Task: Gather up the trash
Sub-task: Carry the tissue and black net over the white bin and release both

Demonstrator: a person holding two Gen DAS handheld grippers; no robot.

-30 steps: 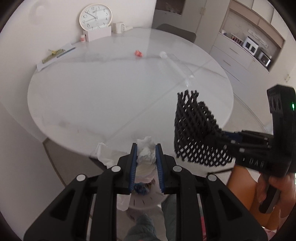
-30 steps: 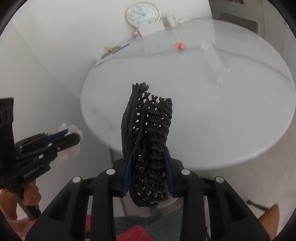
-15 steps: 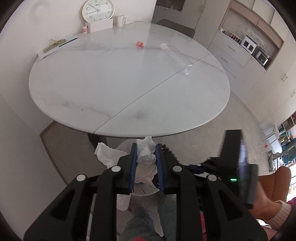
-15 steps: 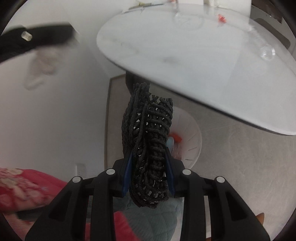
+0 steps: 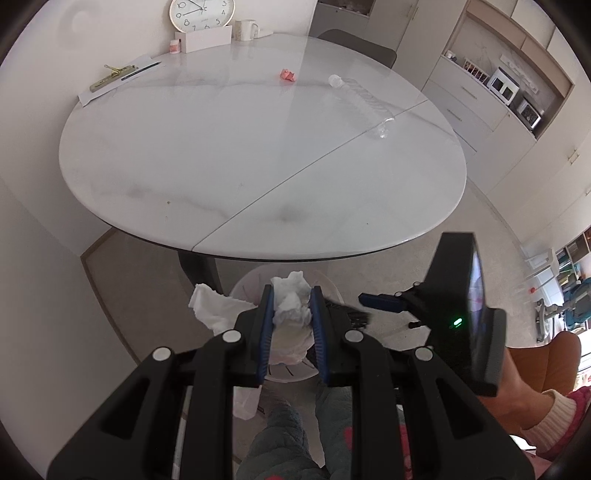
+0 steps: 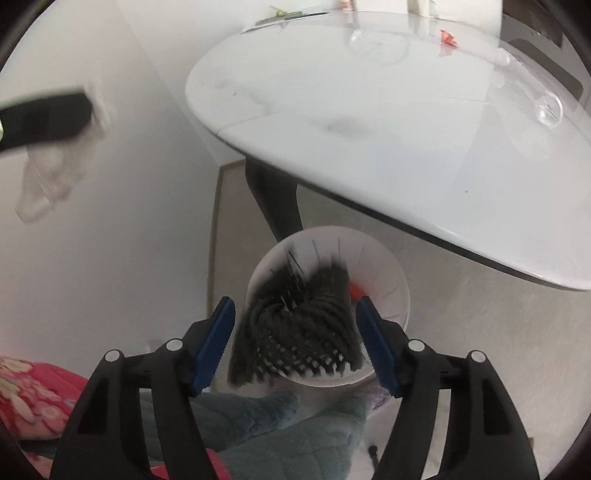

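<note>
My left gripper [image 5: 291,299] is shut on a crumpled white tissue [image 5: 291,301] and holds it over the white waste bin [image 5: 243,286] below the table edge. My right gripper [image 6: 295,314] is open above the same bin [image 6: 391,280]. The black foam net [image 6: 295,332] is blurred between its jaws, loose and dropping into the bin. The right gripper also shows in the left wrist view [image 5: 380,301]. A red scrap [image 5: 288,75] and a clear plastic bottle [image 5: 360,98] lie on the far side of the round white table [image 5: 221,158].
A clock, a mug [image 5: 244,29], a white box and papers with a pen [image 5: 118,75] stand at the table's far edge. The dark table leg [image 6: 273,199] is just behind the bin. Cabinets with appliances line the right wall. My legs are below the grippers.
The right gripper has opened and let go of the black net, which falls into the bin. The left gripper still holds the tissue, almost unmoved.
</note>
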